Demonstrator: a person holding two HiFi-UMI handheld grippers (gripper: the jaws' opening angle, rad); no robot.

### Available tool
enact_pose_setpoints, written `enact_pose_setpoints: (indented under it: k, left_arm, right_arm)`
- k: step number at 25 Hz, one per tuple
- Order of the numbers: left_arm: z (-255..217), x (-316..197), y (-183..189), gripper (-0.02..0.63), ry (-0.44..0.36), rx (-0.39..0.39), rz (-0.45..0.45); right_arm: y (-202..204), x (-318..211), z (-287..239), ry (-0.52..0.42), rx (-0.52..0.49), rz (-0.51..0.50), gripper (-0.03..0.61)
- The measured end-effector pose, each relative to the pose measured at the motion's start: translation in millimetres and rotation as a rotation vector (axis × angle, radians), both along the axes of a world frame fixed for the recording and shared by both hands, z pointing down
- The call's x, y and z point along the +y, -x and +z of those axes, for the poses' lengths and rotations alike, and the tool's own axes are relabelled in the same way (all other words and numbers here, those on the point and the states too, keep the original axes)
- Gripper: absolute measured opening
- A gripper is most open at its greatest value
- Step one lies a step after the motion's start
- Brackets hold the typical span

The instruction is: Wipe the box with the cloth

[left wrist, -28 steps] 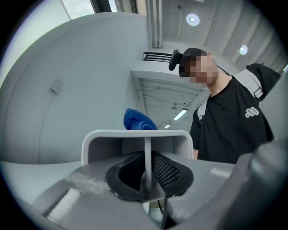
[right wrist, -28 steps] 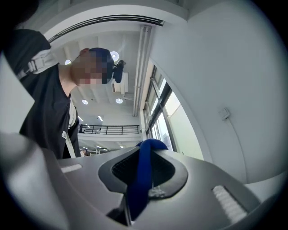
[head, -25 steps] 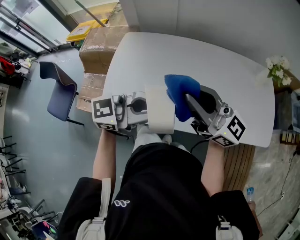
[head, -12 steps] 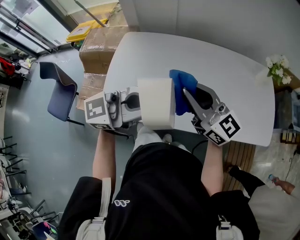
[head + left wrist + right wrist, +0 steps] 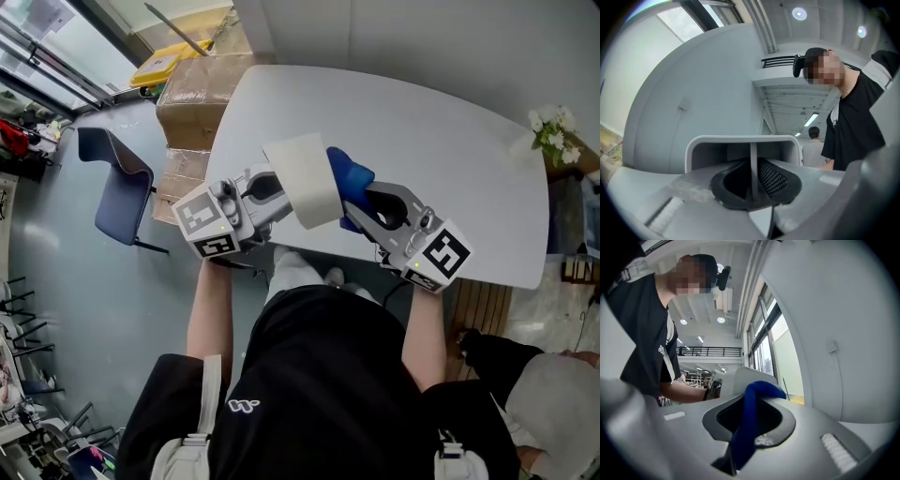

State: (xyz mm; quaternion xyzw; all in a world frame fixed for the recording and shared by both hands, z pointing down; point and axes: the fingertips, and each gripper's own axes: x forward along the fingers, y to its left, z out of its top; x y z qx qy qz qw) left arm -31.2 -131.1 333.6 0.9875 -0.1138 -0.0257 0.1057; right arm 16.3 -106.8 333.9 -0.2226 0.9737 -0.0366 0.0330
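Note:
I hold a white open box (image 5: 303,178) above the near edge of the table. My left gripper (image 5: 278,190) is shut on one thin wall of it. That wall (image 5: 751,159) stands upright between the jaws in the left gripper view, where the box (image 5: 740,143) shows its hollow side. My right gripper (image 5: 354,202) is shut on a blue cloth (image 5: 349,172), which lies against the box's right side. In the right gripper view the blue cloth (image 5: 751,418) hangs from the shut jaws, with the box (image 5: 752,377) just behind it.
The white rounded table (image 5: 422,131) spreads ahead of me. Cardboard boxes (image 5: 192,103) and a blue chair (image 5: 117,183) stand on the floor at the left. White flowers (image 5: 555,136) sit at the table's far right. Another person (image 5: 553,394) stands at the lower right.
The box has tilted and swung to the left with my left gripper. My right gripper has come down and left, bringing the cloth onto the box's right side.

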Motion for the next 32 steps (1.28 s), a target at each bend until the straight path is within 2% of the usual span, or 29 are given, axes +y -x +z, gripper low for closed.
enact_pose_setpoints:
  k: [4,7,12,15,18,22,25,27,32]
  left_arm:
    - [11.1,-7.9,6.4,0.052,0.044,0.003,-0.044]
    - [17.4,-9.6,8.1,0.052,0.057,-0.009,-0.043]
    - [27.4,-7.5,5.8,0.052,0.058,-0.069,-0.033]
    - [37.0,-1.5,0.9,0.052,0.039,-0.142,-0.010]
    - [45.0,11.3,-9.6,0.052,-0.009,-0.215,0.065]
    - [37.9,32.7,-20.7,0.052,-0.010,-0.167,0.172]
    - [34.9,36.5,-22.6,0.052,-0.013,-0.151,0.192]
    - [39.5,33.6,-22.3,0.052,-0.035,-0.206,0.180]
    - [68.7,28.0,-23.1,0.052,-0.107,-0.481,0.181]
  right_arm:
    - [0.7,11.6,-7.3,0.007,-0.051,-0.065,0.054]
    - [0.3,17.8,-14.3,0.002,-0.082,-0.104,0.054]
    - [-2.5,19.3,-27.5,-0.006,-0.142,-0.117,0.054]
    - [-6.2,14.2,-31.8,-0.008,-0.177,-0.080,0.054]
    - [-12.3,3.2,-31.9,0.005,-0.212,-0.011,0.055]
    - [-20.0,-10.0,-28.4,0.020,-0.228,0.080,0.055]
    - [-29.1,-18.9,-26.8,0.022,-0.227,0.153,0.055]
    - [-35.8,-24.2,-25.1,0.021,-0.215,0.203,0.055]
    - [-49.2,-33.1,-18.3,0.037,-0.206,0.293,0.055]
